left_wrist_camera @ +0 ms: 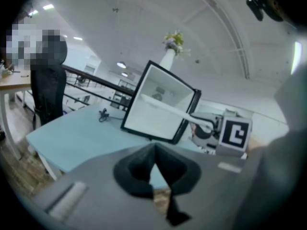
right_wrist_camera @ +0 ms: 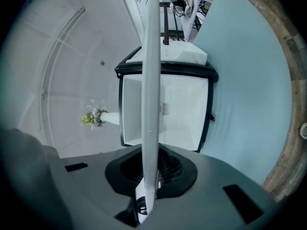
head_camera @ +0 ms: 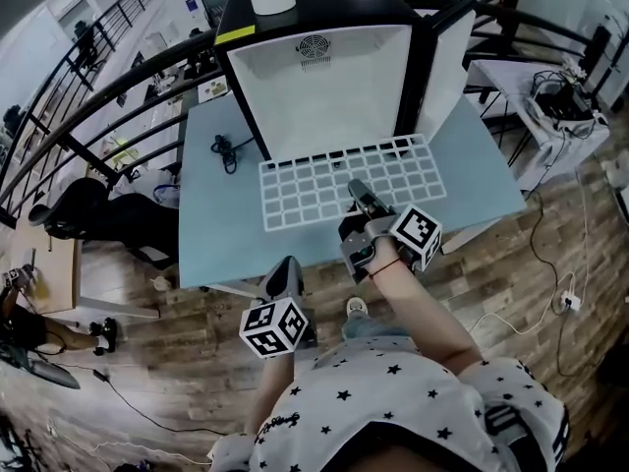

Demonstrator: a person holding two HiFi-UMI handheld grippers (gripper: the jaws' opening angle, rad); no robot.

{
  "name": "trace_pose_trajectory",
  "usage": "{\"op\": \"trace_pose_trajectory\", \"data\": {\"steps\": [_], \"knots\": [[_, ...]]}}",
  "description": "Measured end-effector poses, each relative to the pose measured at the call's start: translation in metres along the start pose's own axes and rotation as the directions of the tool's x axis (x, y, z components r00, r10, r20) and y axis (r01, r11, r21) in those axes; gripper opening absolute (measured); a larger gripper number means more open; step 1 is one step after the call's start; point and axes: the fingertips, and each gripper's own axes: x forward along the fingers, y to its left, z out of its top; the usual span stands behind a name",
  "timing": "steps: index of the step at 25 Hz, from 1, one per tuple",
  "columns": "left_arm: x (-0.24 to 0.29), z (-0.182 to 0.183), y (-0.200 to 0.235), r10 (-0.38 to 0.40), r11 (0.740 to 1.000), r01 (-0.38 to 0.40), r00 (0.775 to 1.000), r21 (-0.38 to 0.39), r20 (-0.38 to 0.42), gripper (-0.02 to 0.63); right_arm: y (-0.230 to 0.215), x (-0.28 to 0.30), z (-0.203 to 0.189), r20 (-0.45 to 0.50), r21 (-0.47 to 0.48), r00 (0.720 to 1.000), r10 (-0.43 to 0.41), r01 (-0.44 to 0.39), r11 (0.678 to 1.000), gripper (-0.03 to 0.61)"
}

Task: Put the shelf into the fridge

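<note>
The pale blue surface (head_camera: 226, 234) spreads out ahead of both tongs. On it, straight ahead of your right tongs (head_camera: 362, 205), the fridge (head_camera: 314, 77) stands with its door open. Those tongs pinch the shelf (head_camera: 344, 190) by its near edge. Its far edge is at the fridge mouth and most of it is outside, so sliding it home is not yet done. Your left tongs (head_camera: 282, 271) hang nearer you, pressed together on nothing.

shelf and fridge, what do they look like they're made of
Shelf: probably white moulded plastic, possibly coated metal. It is an even matte white grid with a thin flat edge, so the look leaves it open.
Fridge: the lining looks like smooth white plastic, with a round vent moulded into the back wall. The outer case is black with a slight sheen, either painted metal or plastic.
</note>
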Motion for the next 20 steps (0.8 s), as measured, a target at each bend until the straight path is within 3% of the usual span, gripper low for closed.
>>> {"op": "trace_pose_trajectory", "data": {"steps": [20], "knots": [[0.08,0.026,0.006,0.072,0.997,-0.072,0.997,-0.014,0.015,0.005,-0.006,0.101,0.04,-0.058,0.023,0.998,0.015,-0.013,1.0,0.038]]}}
